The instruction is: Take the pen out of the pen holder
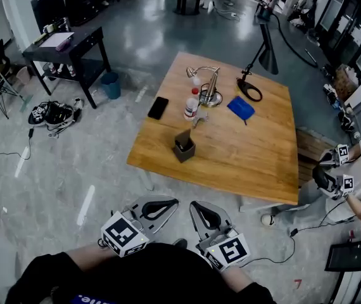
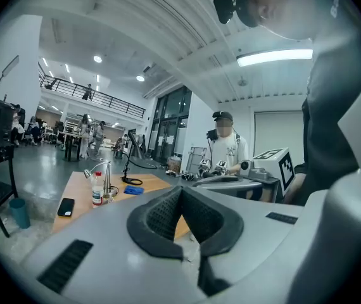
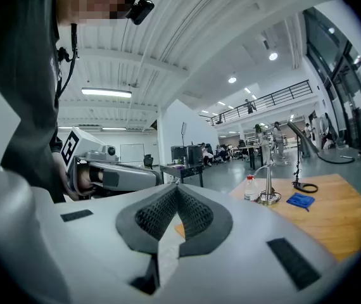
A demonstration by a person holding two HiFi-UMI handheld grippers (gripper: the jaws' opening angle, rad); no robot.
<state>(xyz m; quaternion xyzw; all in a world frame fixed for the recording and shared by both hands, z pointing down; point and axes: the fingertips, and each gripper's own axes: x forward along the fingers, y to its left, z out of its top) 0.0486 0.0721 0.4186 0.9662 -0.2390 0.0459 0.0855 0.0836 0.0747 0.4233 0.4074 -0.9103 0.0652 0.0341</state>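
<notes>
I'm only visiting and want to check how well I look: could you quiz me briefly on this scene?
1. True or false: the pen holder stands on the table, well away from the left gripper.
2. In the head view, which lies furthest left on the table? A blue cloth; B black phone; C bottle.
3. Fill in: the right gripper has its fingers ____, with nothing between them.
Key: 1 true; 2 B; 3 shut.
</notes>
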